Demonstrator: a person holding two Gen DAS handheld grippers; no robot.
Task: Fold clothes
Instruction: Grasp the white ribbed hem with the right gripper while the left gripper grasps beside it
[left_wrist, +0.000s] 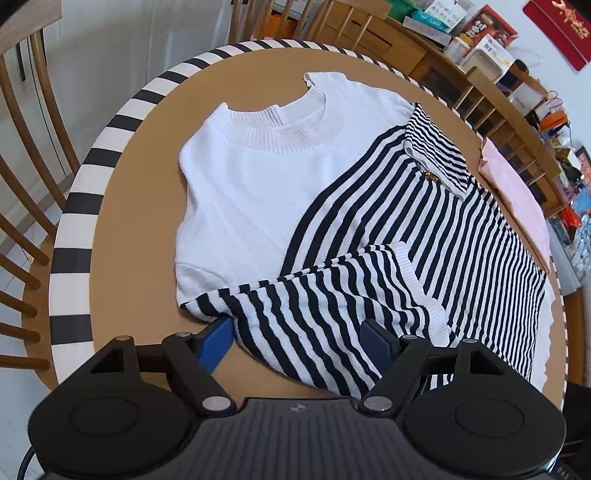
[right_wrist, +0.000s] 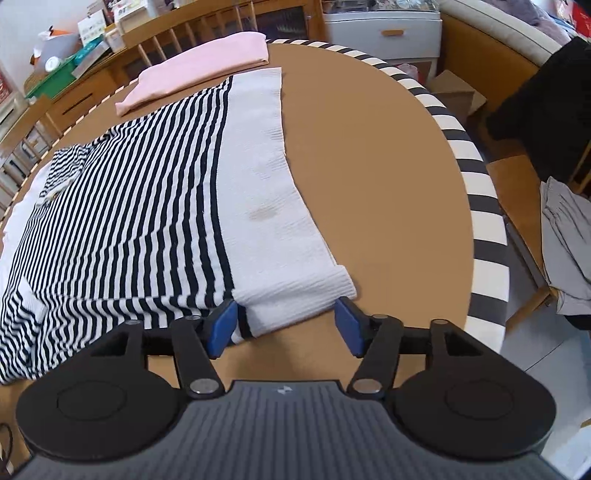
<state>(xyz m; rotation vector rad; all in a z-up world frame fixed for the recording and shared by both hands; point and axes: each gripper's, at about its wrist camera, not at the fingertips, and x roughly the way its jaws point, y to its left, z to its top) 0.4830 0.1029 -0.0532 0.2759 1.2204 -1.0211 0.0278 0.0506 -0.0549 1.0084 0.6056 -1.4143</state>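
Observation:
A knit sweater (left_wrist: 258, 184), white at the chest and navy-and-white striped below, lies flat on the round brown table (left_wrist: 147, 155). One striped sleeve (left_wrist: 317, 317) is folded across its body. My left gripper (left_wrist: 295, 341) stands open over the near table edge, the sleeve lying loose between its blue pads (left_wrist: 216, 343). In the right wrist view the same sweater (right_wrist: 129, 221) ends in a wide white hem (right_wrist: 266, 177). My right gripper (right_wrist: 286, 325) is open around the hem's near corner (right_wrist: 295, 295), which rests flat on the table (right_wrist: 369, 166).
A folded pink cloth (right_wrist: 199, 70) lies at the far table edge beside the sweater. A black-and-white striped rim (right_wrist: 487, 236) rings the table. Wooden chairs (left_wrist: 22, 206) stand around it, one with grey clothing (right_wrist: 565, 240). A cluttered sideboard (left_wrist: 480, 55) stands behind.

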